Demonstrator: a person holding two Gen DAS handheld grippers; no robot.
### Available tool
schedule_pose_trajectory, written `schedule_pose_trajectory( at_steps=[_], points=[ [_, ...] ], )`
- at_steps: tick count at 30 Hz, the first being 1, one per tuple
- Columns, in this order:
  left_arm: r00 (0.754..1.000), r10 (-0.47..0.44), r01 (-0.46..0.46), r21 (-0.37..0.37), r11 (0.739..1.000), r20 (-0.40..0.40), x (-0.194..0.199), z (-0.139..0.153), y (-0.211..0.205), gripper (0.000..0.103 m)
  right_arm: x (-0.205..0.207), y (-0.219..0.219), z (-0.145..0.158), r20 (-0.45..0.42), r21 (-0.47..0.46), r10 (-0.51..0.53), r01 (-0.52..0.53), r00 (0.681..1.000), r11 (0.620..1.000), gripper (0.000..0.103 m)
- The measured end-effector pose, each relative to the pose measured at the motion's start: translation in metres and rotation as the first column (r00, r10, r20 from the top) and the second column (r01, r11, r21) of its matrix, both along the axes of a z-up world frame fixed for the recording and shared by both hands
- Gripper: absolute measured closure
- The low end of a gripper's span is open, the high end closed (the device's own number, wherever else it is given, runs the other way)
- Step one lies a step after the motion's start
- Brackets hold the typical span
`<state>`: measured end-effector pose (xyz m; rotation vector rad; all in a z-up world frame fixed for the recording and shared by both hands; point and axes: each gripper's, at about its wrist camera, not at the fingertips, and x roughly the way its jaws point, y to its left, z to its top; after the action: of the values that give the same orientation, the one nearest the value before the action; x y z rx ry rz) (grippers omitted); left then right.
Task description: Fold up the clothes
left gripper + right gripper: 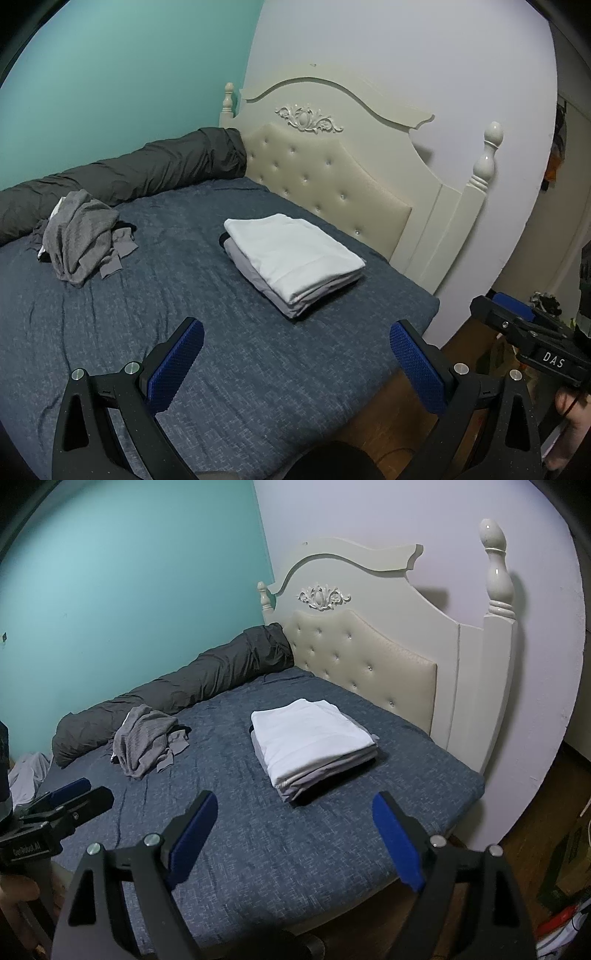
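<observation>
A neat stack of folded white and pale grey clothes (295, 264) (314, 746) lies on the blue bedsheet (184, 295) (258, 830) close to the headboard. A crumpled grey garment (83, 236) (146, 740) sits in a heap toward the teal wall. My left gripper (297, 336) hangs open above the near part of the bed, nothing between its blue pads. My right gripper (293, 808) is open too and empty, short of the folded stack. Each gripper shows at the edge of the other's view, the right gripper (528, 332) and the left gripper (62, 805).
A long dark grey bolster (129, 173) (184, 686) runs along the teal wall. The cream tufted headboard (332, 177) (369, 653) with turned posts stands behind the stack. Wooden floor (388, 417) lies beyond the bed's near edge. Boxes and clutter (565, 878) sit at the right.
</observation>
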<state>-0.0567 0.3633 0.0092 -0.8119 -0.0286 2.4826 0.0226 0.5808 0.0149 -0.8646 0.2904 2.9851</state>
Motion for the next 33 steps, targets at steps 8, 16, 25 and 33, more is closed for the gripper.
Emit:
schedule_pose_trajectory(
  at_steps=[8, 16, 25, 33],
  points=[
    [1.0, 0.009, -0.009, -0.003, 1.0, -0.016, 0.007, 0.002, -0.008, 0.0, 0.005, -0.003, -0.001, -0.006, 0.009, -0.007, 0.007, 1.0, 1.0, 0.016],
    [1.0, -0.004, 0.004, 0.006, 1.0, -0.018, 0.012, 0.004, -0.011, 0.0, 0.004, -0.004, -0.004, 0.0, 0.012, -0.011, 0.011, 1.0, 1.0, 0.016],
    [0.999, -0.004, 0.004, -0.002, 1.0, -0.032, 0.015, 0.006, -0.012, 0.0, 0.005, -0.004, -0.003, -0.003, 0.018, -0.015, 0.015, 1.0, 1.0, 0.016],
    [0.999, 0.004, -0.004, 0.004, 1.0, -0.037, 0.017, 0.005, -0.014, 0.0, 0.004, -0.003, -0.005, 0.003, 0.017, -0.014, 0.014, 1.0, 1.0, 0.016]
  ],
)
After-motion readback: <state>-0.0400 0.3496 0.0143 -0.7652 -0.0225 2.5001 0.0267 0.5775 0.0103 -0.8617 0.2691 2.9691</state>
